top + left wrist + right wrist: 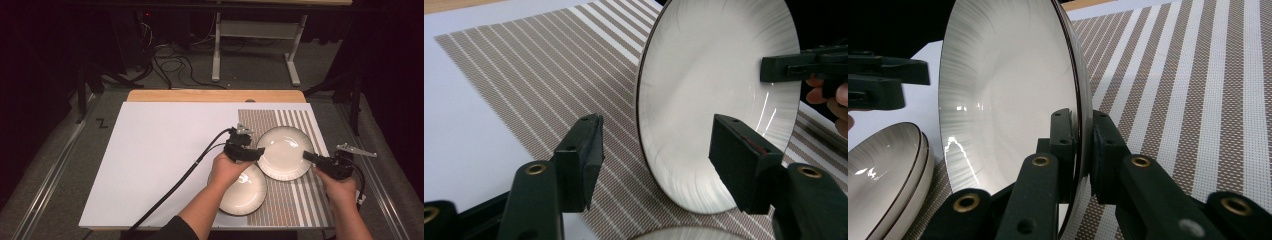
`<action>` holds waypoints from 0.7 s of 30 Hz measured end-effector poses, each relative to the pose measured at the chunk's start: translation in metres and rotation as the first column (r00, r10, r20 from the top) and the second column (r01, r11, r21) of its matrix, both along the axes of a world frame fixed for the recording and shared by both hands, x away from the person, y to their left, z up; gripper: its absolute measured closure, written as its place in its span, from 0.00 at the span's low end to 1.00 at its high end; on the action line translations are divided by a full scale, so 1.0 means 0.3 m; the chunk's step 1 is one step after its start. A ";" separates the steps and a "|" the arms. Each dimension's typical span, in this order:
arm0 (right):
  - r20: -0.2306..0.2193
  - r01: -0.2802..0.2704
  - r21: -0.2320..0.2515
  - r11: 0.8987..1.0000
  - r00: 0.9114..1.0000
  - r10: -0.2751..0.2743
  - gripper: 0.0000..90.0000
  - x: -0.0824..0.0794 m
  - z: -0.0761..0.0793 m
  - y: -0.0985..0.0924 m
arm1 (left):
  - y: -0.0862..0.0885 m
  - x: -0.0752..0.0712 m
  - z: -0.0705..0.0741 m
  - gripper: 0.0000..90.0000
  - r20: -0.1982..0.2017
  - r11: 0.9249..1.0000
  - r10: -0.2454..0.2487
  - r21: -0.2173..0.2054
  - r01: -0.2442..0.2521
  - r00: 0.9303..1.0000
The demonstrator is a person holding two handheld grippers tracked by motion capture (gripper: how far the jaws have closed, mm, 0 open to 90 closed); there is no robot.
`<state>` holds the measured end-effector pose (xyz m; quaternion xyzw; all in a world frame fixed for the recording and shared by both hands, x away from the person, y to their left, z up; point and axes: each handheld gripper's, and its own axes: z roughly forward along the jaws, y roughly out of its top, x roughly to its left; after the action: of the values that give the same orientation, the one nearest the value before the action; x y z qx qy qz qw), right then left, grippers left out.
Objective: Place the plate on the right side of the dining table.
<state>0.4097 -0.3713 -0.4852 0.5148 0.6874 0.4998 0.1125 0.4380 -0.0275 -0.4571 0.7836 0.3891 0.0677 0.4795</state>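
While the right gripper (pixel 1079 145) has its fingers clamped on the rim of the white plate (pixel 284 152), this plate rests on the striped mat (pixel 295 197) near the right edge of the bench (pixel 160 165). The left gripper (pixel 252 150) is at the plate's left rim, its fingers apart and pressing on nothing. A stack of plates (pixel 246 192) lies just beside, toward the near edge.

Near plates (pixel 247 187) partly under left forearm (pixel 207 205), stack count unclear
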 end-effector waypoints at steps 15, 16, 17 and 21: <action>-0.027 0.024 -0.018 1.000 0.999 -0.025 0.91 0.009 -0.007 0.000 | 0.299 -0.124 -0.012 0.28 0.070 0.997 0.052 -0.058 -0.048 0.996; -0.030 0.027 -0.022 0.999 0.999 -0.027 0.91 0.010 -0.008 -0.001 | 0.323 -0.133 -0.014 0.25 0.076 0.997 0.057 -0.057 -0.053 0.995; -0.034 0.030 -0.025 0.999 0.999 -0.031 0.91 0.012 -0.010 -0.001 | 0.346 -0.143 -0.016 0.19 0.082 0.997 0.066 -0.056 -0.061 0.994; -0.041 0.036 -0.032 0.999 0.998 -0.038 0.90 0.016 -0.013 0.001 | 0.436 -0.186 -0.018 0.13 0.106 0.994 0.094 -0.057 -0.088 0.990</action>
<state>0.4145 -0.3710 -0.4890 0.5359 0.6876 0.4762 0.1154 0.3821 0.1034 -0.4625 0.7475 0.3995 0.1217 0.5165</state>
